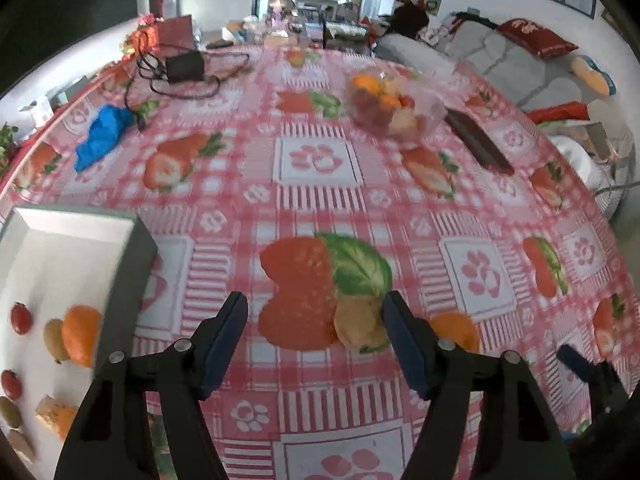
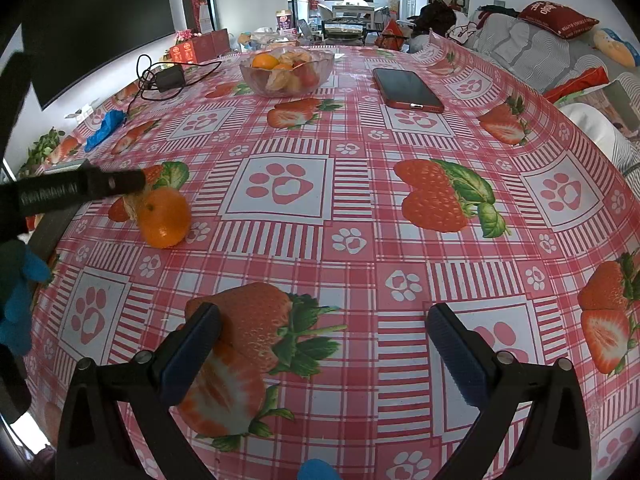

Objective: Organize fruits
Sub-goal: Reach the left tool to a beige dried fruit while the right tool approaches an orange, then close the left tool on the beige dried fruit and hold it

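Fruits already sorted, among them a small red tomato (image 1: 21,318) and an orange (image 1: 82,335), lie in the white tray (image 1: 76,224) at our far left. Moving right, our left gripper (image 1: 314,312) hangs over the tablecloth (image 1: 320,200) with jaws apart and nothing clamped; a tan, peeled-looking fruit (image 1: 358,326) lies just beside its right finger, and a loose orange (image 2: 164,218) rests behind that finger. We judge the risk to be a closing jaw that catches the tan piece off-centre and nudges the orange into a roll. Further right, the glass bowl (image 2: 286,70) holds more fruit beside a phone (image 2: 406,90). Our right gripper (image 2: 324,322) is wide open, touching nothing.
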Motion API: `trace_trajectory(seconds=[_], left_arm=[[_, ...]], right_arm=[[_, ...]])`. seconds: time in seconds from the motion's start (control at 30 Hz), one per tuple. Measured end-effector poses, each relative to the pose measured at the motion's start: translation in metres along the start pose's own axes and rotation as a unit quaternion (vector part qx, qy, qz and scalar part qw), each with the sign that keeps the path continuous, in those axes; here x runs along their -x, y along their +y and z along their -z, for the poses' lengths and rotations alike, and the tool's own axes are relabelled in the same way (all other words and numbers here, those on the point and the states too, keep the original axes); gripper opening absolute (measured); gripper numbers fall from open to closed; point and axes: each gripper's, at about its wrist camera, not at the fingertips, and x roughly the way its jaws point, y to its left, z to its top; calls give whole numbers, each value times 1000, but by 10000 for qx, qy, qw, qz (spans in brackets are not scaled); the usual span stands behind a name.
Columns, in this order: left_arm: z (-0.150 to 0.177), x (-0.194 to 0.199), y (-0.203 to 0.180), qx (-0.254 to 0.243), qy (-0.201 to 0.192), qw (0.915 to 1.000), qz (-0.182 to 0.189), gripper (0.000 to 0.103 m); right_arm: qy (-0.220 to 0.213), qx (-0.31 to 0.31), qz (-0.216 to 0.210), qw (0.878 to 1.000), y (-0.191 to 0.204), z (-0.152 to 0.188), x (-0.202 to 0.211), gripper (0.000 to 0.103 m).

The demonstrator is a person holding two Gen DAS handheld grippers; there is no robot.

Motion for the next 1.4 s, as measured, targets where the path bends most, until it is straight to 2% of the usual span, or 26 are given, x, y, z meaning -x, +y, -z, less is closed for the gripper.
trace_trajectory(seconds=[0.07,0.2,0.27,0.3,0.33,0.37,0.43,0.63,0.87,0.97,1.4], left_arm=[[2,-2,-7,-105,28,9999,9,73],[1,-6,-25,-469,-57,9987,-207,72],[-2,-10,-22,-374,33,9989,-281,63],[-3,-14,-20,-320,146,9990,-290,54],[-2,-14,-20,-397,69,9984,-398,46],[-2,-14,-22,-491,92,9978,-447,45],[2,-12,-26,-671,54,9971,-358,29],[26,3,-26,-797,-28,9963,-319,28],[78,41,1,-633,-424,9956,-551,28],[83,46,10,-421,-464,9964,-565,28],[83,45,9,-362,-369,9966,-641,29]], right_arm=[[-1,-2,-4,10000,0,0,0,103],[0,1,-1,10000,0,0,0,103],[0,0,1,10000,0,0,0,103],[1,2,3,10000,0,0,0,103],[1,1,1,10000,0,0,0,103],[0,-1,-1,10000,0,0,0,103],[-1,-2,-1,10000,0,0,0,103],[0,-1,-2,10000,0,0,0,103],[2,3,5,10000,0,0,0,103],[2,3,4,10000,0,0,-1,103],[7,7,24,10000,1,-1,-1,103]])
